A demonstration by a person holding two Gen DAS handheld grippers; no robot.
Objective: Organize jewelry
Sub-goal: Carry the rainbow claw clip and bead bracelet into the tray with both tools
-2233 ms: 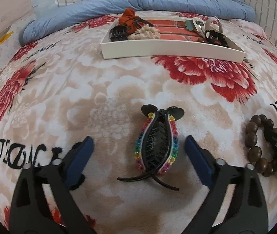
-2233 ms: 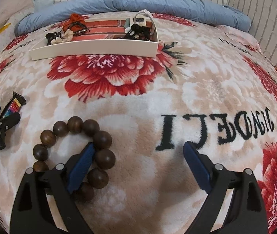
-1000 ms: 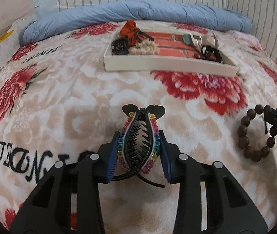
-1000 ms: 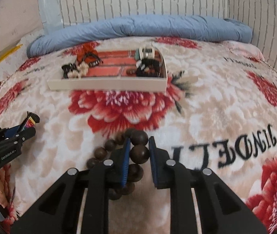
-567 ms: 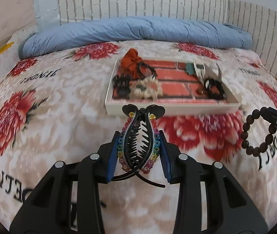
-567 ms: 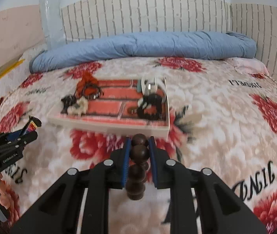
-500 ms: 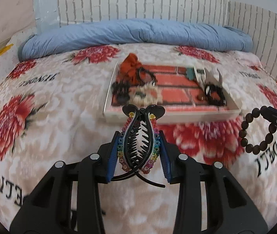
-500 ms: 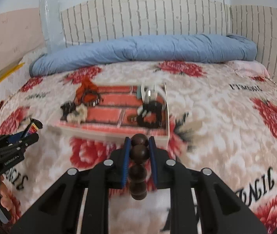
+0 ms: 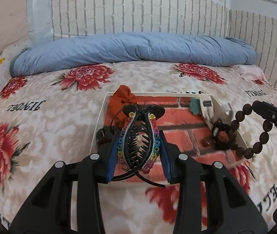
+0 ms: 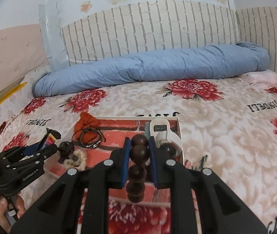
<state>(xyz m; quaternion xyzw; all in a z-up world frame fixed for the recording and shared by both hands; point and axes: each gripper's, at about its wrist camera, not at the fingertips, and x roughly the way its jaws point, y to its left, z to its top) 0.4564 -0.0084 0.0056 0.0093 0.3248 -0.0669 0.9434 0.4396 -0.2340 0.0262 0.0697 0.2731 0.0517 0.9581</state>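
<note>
My left gripper [image 9: 138, 138] is shut on a black hair claw clip with rainbow beads [image 9: 138, 148] and holds it in the air over the left part of the white tray [image 9: 99, 122]. My right gripper [image 10: 138, 146] is shut on a brown wooden bead bracelet [image 10: 138, 156], which hangs down above the right part of the tray [image 10: 179, 130]. In the left wrist view the bracelet [image 9: 255, 148] hangs from the right gripper [image 9: 259, 107] over the tray's right edge. In the right wrist view the left gripper [image 10: 46, 142] is at the tray's left.
The tray has a red brick-pattern floor and holds an orange scrunchie [image 9: 121, 99], black hair ties [image 10: 89, 136], a cream scrunchie [image 10: 76, 158], a white clip [image 10: 162, 130] and black clips [image 9: 220, 134]. It lies on a floral blanket [image 9: 40, 126]. A rolled blue quilt [image 9: 134, 48] lies behind.
Both grippers closed on their items, lifted them off the blanket and carried them forward. They now hang over the tray, which looks much nearer.
</note>
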